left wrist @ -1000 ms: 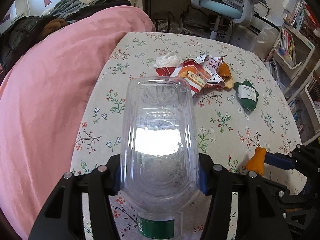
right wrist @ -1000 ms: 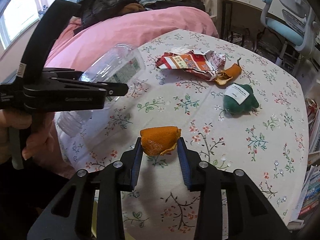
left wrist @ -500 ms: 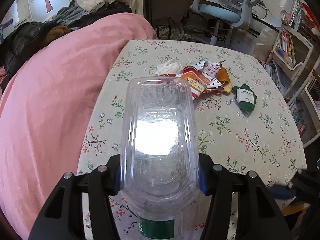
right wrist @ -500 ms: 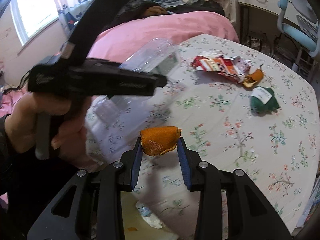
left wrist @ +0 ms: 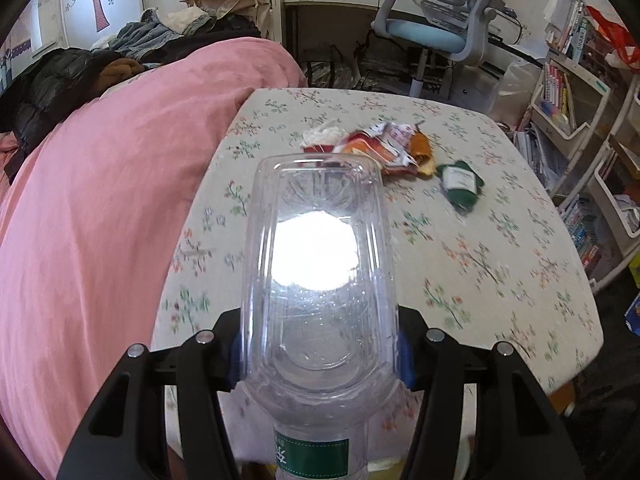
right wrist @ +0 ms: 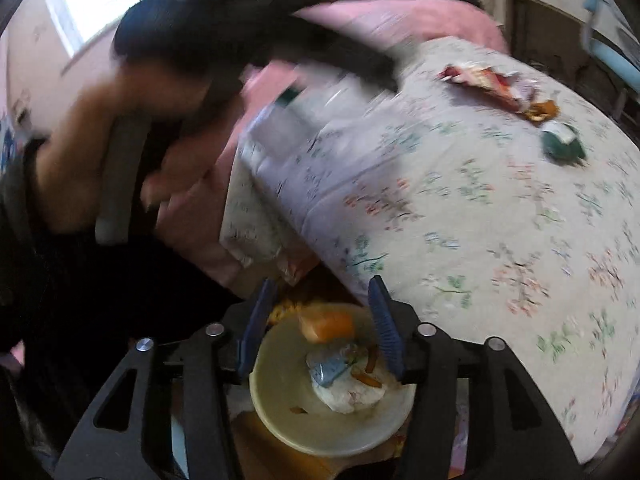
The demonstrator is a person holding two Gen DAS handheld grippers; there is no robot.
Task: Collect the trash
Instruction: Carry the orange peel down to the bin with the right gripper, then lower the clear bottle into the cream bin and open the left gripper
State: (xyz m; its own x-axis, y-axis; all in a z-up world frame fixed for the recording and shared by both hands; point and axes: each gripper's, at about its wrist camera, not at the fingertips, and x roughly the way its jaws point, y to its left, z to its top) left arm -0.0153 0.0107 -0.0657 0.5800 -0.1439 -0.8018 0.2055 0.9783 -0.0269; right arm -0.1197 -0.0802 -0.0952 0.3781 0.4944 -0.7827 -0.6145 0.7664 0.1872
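Note:
My left gripper (left wrist: 320,354) is shut on a clear plastic bottle (left wrist: 316,280), held base-forward above the near edge of the floral table (left wrist: 500,280). On the far side lie a white tissue (left wrist: 324,134), a red snack wrapper (left wrist: 376,148), an orange peel (left wrist: 422,148) and a green packet (left wrist: 460,184). My right gripper (right wrist: 320,308) hangs past the table edge above a pale round bin (right wrist: 280,400). Its jaws are opening, and a piece of orange peel (right wrist: 326,324) sits loose between them without touching the pads. The bin holds tissue and wrappers.
A pink bedcover (left wrist: 100,200) borders the table on the left. An office chair (left wrist: 432,36) stands beyond it and bookshelves (left wrist: 568,92) line the right. In the right wrist view a person's hand (right wrist: 92,140) holds the left gripper, heavily blurred.
My right gripper swung off the table to above the bin and its jaws spread, letting go of the orange peel. My left gripper drew back a little with the bottle.

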